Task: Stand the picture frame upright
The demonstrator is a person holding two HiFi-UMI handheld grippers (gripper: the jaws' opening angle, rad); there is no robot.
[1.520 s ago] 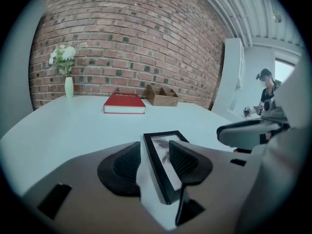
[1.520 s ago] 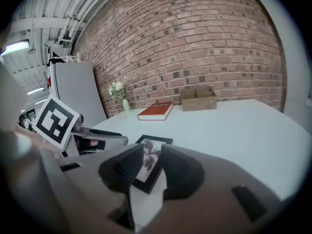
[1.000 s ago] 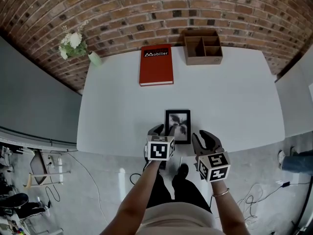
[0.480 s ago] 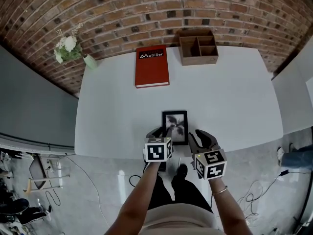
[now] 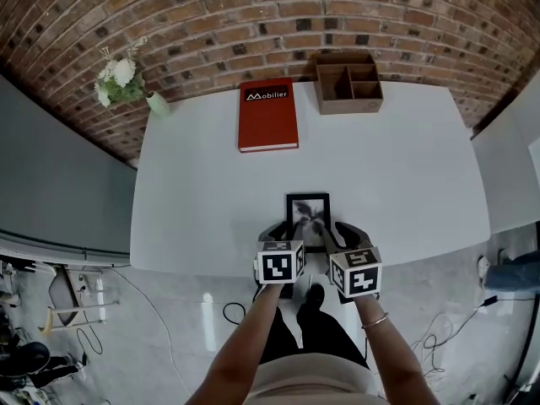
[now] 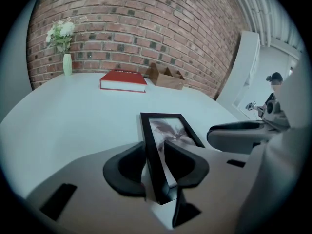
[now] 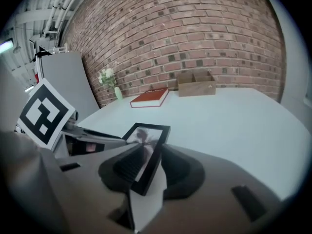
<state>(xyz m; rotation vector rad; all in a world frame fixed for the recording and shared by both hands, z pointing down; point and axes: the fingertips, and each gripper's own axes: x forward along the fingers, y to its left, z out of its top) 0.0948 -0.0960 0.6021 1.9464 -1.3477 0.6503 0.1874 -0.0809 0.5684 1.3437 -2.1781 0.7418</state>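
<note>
A brick wall (image 5: pixel 253 24) backs a smooth, matte white worktop (image 5: pixel 405 167) with rounded corners. Along its far edge stand a small vase of white flowers (image 5: pixel 126 78), a red hardback book (image 5: pixel 268 115) and a compartmented wooden tray (image 5: pixel 348 81). The frame (image 5: pixel 308 213) lies flat, face up, at the middle of the near edge. It is a small upright rectangle with thin black rails and glossy glazing over a grey, blurred print. As I judge it, the task is only at the grasp, with lifting and standing the frame all left to do. The left tool (image 6: pixel 156 155), a grey shell with curved black pads, has just been closing its jaws. They now seem to pinch the frame's left rail at the near corner. The right tool (image 7: pixel 146 162) straddles the right rail with its jaws apart, one pad ribbed, and does not seem to press yet. No stand behind the frame shows.
</note>
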